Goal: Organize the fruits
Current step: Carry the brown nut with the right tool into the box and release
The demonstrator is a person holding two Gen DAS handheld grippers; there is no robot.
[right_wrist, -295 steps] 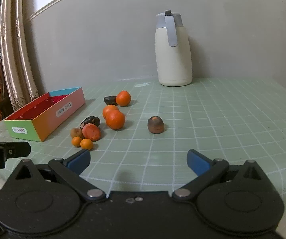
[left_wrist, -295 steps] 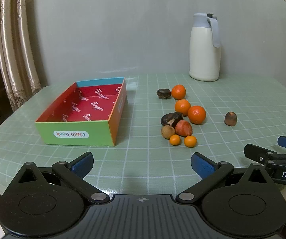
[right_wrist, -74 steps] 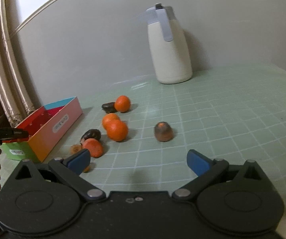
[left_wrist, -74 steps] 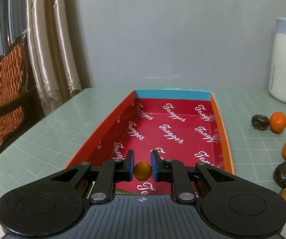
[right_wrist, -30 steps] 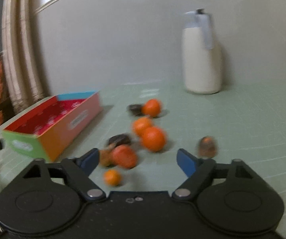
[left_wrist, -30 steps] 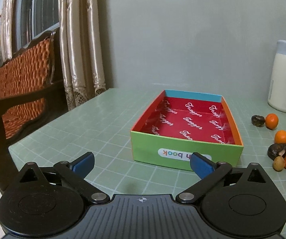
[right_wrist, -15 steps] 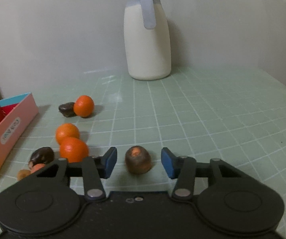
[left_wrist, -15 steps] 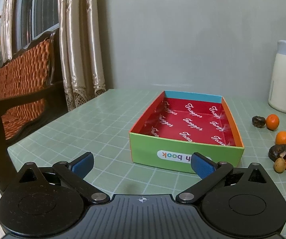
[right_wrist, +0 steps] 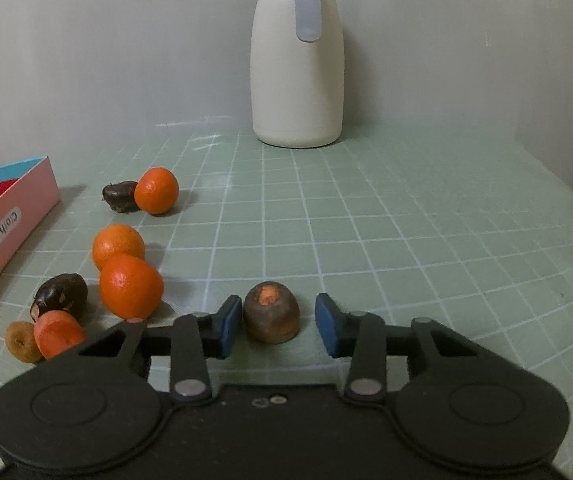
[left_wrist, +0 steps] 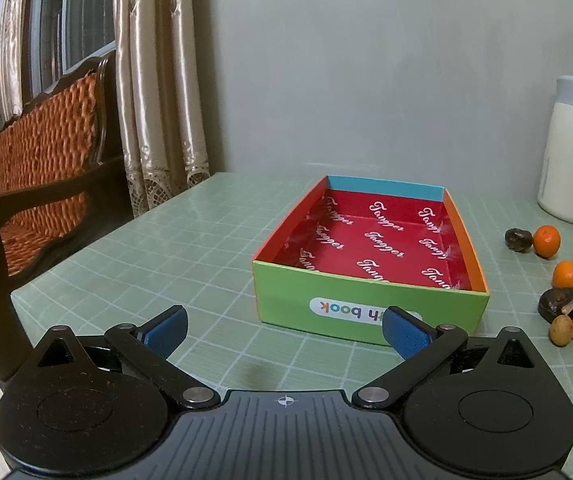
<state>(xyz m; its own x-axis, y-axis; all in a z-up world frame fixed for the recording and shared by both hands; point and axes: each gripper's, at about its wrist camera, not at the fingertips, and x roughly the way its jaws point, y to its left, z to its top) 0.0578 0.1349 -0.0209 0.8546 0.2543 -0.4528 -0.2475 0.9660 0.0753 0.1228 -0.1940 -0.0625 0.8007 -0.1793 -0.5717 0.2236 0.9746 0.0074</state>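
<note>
The right gripper (right_wrist: pixel 274 322) has its two blue pads on either side of a brown fruit with an orange-tipped top (right_wrist: pixel 271 312), which sits on the green checked tablecloth (right_wrist: pixel 406 240) straight ahead between the fingertips; the jaws have just been closing in on it and are now narrow, the left pad just about touching the fruit's side while a thin gap shows at the right pad, so the grip does not look seated yet. The fruit stands upright, its long axis roughly vertical and crosswise to the closing line, so the pads meet its rounded flanks. This hand is clearly the nearer one to it. The colourful box (right_wrist: pixel 6 220) lies well off to the left of this gripper, beyond the cluster of oranges (right_wrist: pixel 130 286) and dark fruits, so any carry would have to go leftward over or around them. The left gripper (left_wrist: pixel 284 330) hangs wide and empty, with the same box (left_wrist: pixel 370 308) directly ahead of it and the loose fruits off to its right
</note>
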